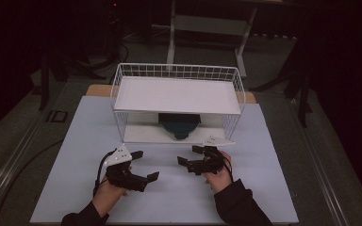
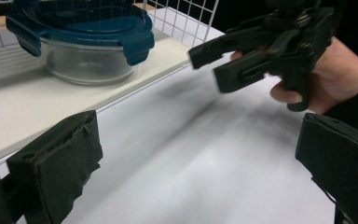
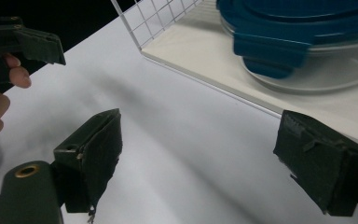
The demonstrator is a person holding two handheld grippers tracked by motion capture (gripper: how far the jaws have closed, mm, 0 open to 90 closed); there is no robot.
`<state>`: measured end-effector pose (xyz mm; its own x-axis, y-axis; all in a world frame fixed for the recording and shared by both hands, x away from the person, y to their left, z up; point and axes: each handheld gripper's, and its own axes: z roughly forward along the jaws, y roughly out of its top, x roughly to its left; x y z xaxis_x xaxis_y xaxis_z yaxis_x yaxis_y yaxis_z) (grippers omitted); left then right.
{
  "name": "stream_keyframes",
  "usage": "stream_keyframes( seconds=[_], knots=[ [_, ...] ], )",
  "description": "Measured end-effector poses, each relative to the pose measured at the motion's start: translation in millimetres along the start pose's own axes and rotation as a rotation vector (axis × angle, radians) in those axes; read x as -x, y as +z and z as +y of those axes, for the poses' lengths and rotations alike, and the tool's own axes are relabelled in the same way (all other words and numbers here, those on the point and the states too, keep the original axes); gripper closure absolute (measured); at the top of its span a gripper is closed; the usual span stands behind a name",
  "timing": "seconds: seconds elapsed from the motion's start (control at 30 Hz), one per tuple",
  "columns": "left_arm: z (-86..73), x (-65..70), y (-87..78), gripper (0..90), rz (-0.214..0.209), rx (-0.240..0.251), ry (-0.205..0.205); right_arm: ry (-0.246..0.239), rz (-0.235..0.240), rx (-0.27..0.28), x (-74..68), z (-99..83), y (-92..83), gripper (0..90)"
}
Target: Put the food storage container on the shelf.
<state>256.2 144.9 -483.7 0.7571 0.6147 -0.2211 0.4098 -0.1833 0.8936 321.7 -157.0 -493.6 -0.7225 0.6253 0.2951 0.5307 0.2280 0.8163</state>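
Observation:
A round glass container with a blue clip lid stands on the bottom shelf of a white wire rack, under its white top board. My left gripper hovers over the white table in front of the rack, open, with nothing between its jaws. My right gripper is beside it, nearer the rack, also open and empty. In the left gripper view the container sits at upper left and the right gripper at upper right. The right gripper view has the container at upper right.
The rack stands at the back middle of the white table mat, whose edges drop to a dark grey floor. A white table frame stands behind. The rack's shelf edge is a low step up from the mat.

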Motion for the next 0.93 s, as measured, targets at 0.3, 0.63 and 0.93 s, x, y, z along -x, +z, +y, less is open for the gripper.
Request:
stream_keyframes(
  seconds=[0.3,0.63,0.93],
  knots=[
    [-1.7,-1.2,-0.8,0.3,-0.007,0.004,0.006,0.002,-0.068,0.060,2.5,-17.8,-41.2,14.8],
    [-2.0,-1.7,-1.0,0.3,-0.020,0.011,0.000,0.009,-0.102,0.061,3.6,-38.3,-66.0,14.8],
    [-2.3,0.5,0.4,0.3,-0.018,0.012,0.012,0.007,-0.134,0.032,10.3,-48.8,-71.1,14.9]
  ],
)
